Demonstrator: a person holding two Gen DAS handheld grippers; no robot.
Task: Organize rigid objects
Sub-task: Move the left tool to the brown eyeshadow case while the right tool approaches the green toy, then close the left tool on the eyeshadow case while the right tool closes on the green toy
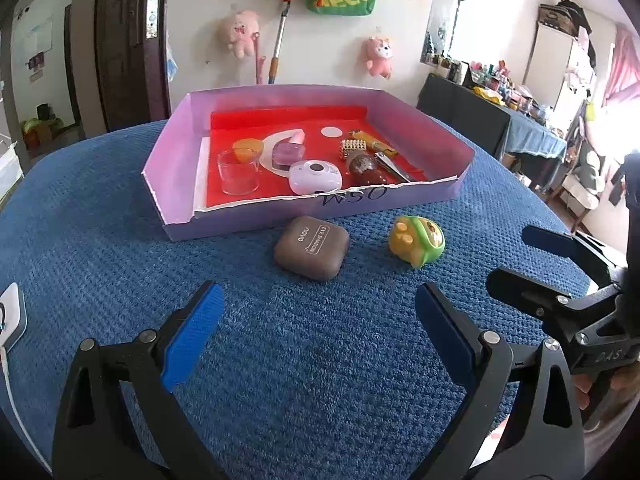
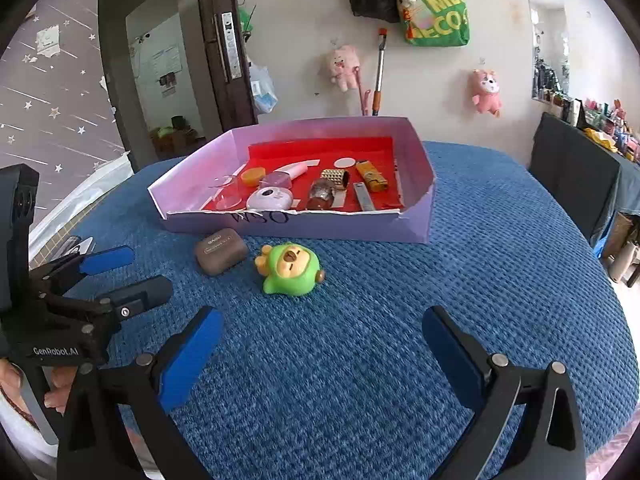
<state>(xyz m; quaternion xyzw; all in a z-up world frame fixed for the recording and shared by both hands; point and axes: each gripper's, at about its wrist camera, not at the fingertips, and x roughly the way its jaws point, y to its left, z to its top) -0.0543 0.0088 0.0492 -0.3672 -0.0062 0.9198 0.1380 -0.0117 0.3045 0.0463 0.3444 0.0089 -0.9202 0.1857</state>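
A lilac cardboard tray (image 1: 280, 212) (image 2: 304, 226) with a red floor stands on the blue cloth and holds several small items. In front of it lie a brown eye-shadow case (image 1: 311, 248) (image 2: 220, 253) and a green and yellow toy figure (image 1: 416, 241) (image 2: 291, 269). My left gripper (image 1: 320, 312) is open and empty, short of the brown case. My right gripper (image 2: 323, 336) is open and empty too, a little short of the toy. Each gripper shows in the other's view: the right gripper (image 1: 524, 256) and the left gripper (image 2: 136, 272).
Inside the tray sit a clear glass cup (image 1: 237, 172), a white round device (image 1: 315, 177), a yellow lighter (image 2: 371, 176) and nail clippers (image 1: 394, 166). A white device with a cable (image 1: 10, 316) lies at the table's left edge. A dark chair (image 2: 572, 184) stands at the right.
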